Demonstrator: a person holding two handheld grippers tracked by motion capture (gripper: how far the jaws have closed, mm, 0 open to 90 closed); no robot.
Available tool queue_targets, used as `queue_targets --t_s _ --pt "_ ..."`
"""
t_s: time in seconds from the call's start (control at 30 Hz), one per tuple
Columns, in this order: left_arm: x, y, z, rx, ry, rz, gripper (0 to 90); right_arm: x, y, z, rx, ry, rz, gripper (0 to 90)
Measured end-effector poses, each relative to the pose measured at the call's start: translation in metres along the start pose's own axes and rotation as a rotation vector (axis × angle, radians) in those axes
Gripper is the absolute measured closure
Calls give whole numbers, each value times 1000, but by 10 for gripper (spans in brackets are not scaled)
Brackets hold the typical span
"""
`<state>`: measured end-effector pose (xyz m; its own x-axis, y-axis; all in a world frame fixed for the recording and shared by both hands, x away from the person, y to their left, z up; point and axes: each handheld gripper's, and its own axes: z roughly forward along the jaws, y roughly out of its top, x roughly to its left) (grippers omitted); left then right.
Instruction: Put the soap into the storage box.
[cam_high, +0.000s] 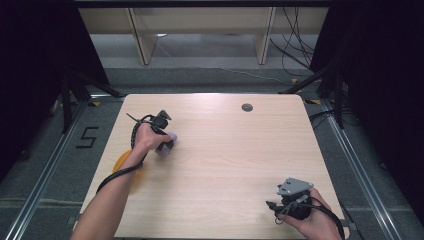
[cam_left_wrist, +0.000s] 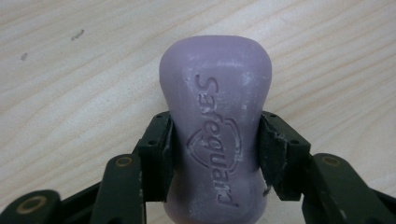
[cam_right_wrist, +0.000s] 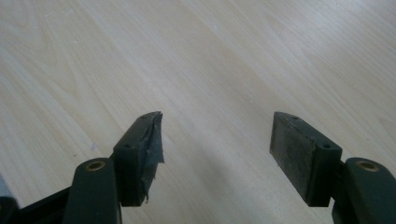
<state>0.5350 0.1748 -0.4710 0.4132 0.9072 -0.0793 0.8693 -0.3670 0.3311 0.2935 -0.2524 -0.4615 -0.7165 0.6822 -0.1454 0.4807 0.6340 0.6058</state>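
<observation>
The left gripper (cam_left_wrist: 215, 140) clamps a purple bar of soap (cam_left_wrist: 215, 116) — its jaws press on the bar's narrow waist from both sides, and the stamped lettering faces up. In the high view the soap (cam_high: 170, 142) sits over the left part of the table (cam_high: 225, 165), just right of an orange disc (cam_high: 121, 162) at the table's left edge. The right gripper (cam_right_wrist: 217, 144) hovers near the table's near right corner — jaws wide apart, nothing between them.
</observation>
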Motion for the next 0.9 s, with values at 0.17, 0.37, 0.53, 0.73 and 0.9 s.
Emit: queue_targets --t_s 0.17,0.37,0.53,0.73,0.9 --pt "1 -2 -3 -16 -7 6 495 0 0 0 -2 -1 1 350" --pt "1 -3 -7 -36 -7 9 495 0 0 0 -2 0 -1 350" --pt "2 -4 -12 -49 -6 46 495 -1 1 0 -6 -2 -14 350" --pt "-3 -10 -17 -64 -37 -17 494 -1 1 -1 -8 -3 -11 350" --pt "-3 -12 -23 -86 -34 -6 494 -1 1 -1 -10 -5 -8 350"
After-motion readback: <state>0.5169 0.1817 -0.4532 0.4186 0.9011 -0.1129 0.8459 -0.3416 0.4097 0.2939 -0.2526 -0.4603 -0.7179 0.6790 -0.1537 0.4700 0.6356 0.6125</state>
